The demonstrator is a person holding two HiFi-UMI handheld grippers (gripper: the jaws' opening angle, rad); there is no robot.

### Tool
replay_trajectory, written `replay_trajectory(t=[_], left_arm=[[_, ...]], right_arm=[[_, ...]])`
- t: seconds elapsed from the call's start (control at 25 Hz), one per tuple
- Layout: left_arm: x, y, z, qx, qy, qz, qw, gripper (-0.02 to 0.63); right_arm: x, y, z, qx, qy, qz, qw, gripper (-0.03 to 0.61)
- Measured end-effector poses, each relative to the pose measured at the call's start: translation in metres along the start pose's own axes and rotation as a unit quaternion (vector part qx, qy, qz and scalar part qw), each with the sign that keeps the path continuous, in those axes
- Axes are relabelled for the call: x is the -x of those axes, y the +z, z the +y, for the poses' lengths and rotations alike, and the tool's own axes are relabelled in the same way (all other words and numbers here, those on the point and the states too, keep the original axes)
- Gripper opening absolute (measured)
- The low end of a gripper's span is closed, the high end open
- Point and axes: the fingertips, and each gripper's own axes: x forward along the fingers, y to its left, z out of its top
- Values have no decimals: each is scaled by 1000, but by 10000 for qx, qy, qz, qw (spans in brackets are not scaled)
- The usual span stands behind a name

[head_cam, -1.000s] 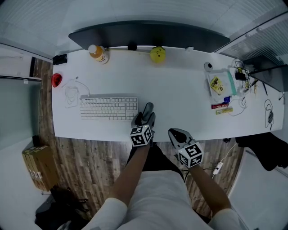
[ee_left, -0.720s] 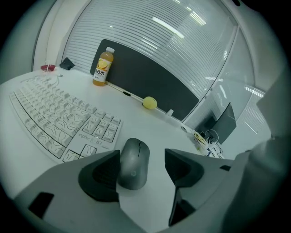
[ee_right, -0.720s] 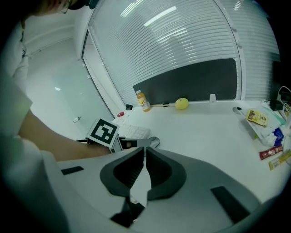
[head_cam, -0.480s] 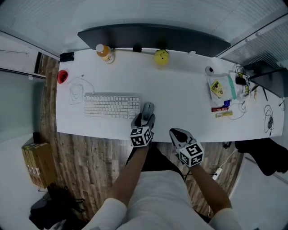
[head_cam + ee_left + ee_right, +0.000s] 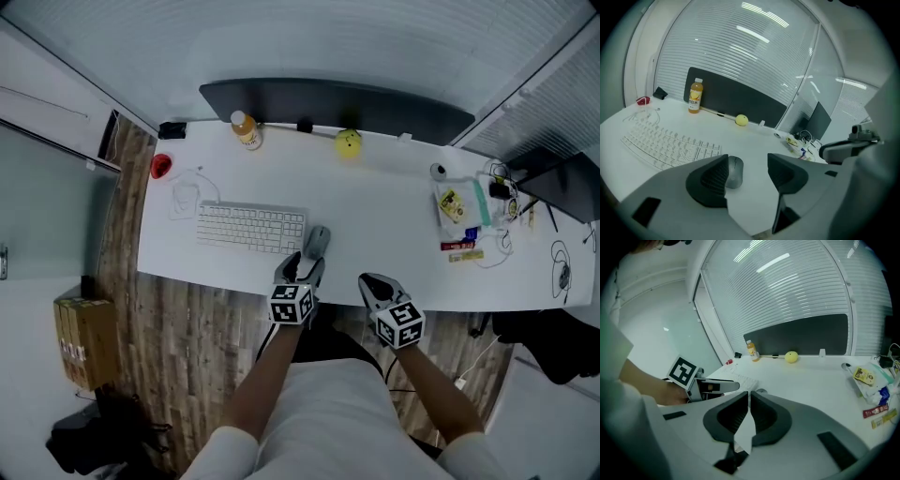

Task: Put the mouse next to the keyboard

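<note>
Left tool (image 5: 302,266) off mouse (image 5: 317,241), empty jaws narrowing

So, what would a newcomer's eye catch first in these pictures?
The long white desk comes first, with a white keyboard on its left half and a grey mouse lying just right of it. The left gripper hangs near the desk's front edge, short of the mouse; its open, empty jaws have just been closing a little. A yellow ball stands out at the far edge.
</note>
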Motion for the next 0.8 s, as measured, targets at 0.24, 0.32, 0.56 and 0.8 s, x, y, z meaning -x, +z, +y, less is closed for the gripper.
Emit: replay_trajectory(t=[0.24,0.32,0.56,0.8], left_arm=[[39,3,-6,-235,-36,-114,9997,219],[50,3,-4,-292,-17,-168,9994,193],[81,4,-1,-394,-57,-283,9988,161],[116,12,9,-607,-105,-352,9975,133]], right_arm=[[6,11,8,52,-4,-162,9999,40],[7,14,13,67,2,-227,9997,40],[10,15,34,173,21,-287,9994,40],[14,15,57,245,-53,-356,9991,40]])
